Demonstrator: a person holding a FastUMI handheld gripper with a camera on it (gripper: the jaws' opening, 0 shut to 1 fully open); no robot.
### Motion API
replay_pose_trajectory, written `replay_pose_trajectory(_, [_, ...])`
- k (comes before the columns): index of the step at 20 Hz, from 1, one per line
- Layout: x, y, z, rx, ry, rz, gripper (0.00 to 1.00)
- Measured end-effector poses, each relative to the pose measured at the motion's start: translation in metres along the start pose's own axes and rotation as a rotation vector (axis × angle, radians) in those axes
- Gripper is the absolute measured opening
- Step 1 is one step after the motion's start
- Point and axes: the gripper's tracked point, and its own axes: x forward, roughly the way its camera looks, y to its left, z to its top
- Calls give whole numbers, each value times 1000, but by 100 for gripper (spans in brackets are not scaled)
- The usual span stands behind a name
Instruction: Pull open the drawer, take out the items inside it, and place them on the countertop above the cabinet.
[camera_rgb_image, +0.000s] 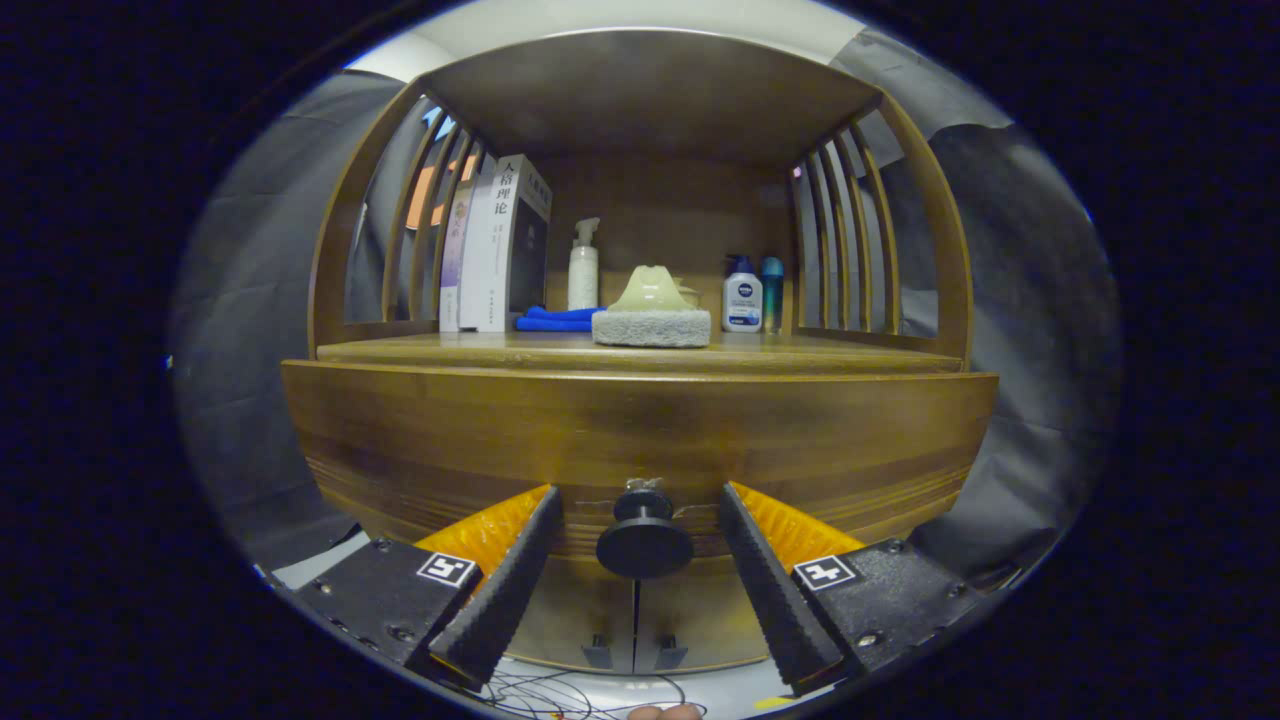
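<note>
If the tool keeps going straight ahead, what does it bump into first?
Most likely the round drawer knob, sitting between the open tool's fingers, then the wooden drawer front behind it. Depth is hard to judge.

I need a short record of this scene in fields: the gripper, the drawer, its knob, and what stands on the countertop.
gripper: gripper open, one finger on each side of the knob, not touching it
drawer: drawer closed
knob: knob round, dark, between the fingers
countertop: countertop holds books, blue cloth, pump bottle, sponge, two small bottles
</note>
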Motion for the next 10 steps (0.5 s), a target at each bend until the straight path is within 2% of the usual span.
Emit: replay_pose_trajectory(10, [16,1,4,-13,5,-2,100])
